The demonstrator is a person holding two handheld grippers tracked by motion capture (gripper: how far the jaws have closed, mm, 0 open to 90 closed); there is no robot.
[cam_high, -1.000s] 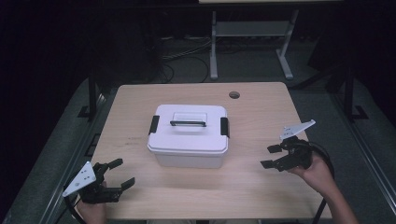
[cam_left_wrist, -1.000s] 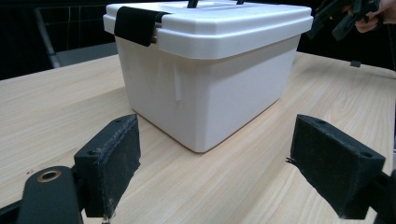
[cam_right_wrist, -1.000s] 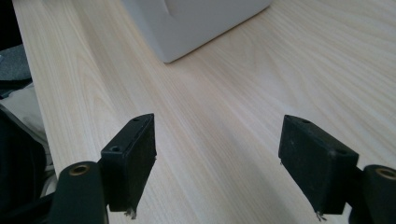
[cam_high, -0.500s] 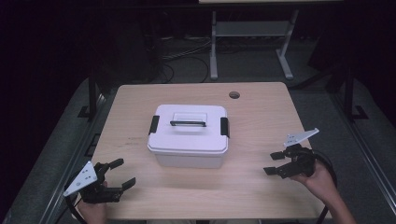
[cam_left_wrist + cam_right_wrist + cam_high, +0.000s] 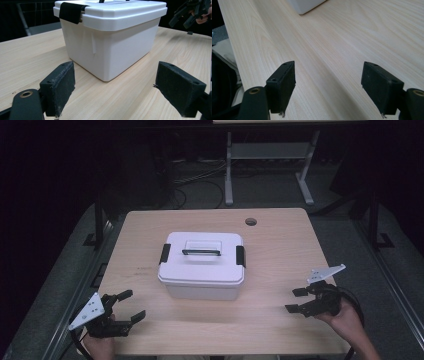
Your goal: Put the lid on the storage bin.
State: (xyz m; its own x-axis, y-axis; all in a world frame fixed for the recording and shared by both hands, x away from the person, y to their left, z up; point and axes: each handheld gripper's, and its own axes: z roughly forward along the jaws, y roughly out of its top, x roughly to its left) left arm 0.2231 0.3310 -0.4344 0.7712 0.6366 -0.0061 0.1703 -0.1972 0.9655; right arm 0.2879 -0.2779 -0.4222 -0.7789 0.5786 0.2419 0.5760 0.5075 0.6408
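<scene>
White lidded box point(image 5: 202, 265) judged rigid, smooth, likely light; best taken by the top handle point(image 5: 201, 252). Left gripper point(image 5: 120, 312) and right gripper point(image 5: 300, 300) flank the box, fingers apart, nothing held.

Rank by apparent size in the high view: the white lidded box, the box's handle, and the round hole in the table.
1. white lidded box
2. handle on the box lid
3. round hole in the table, smallest; it lies farther from the camera, but the gap looks clear.
</scene>
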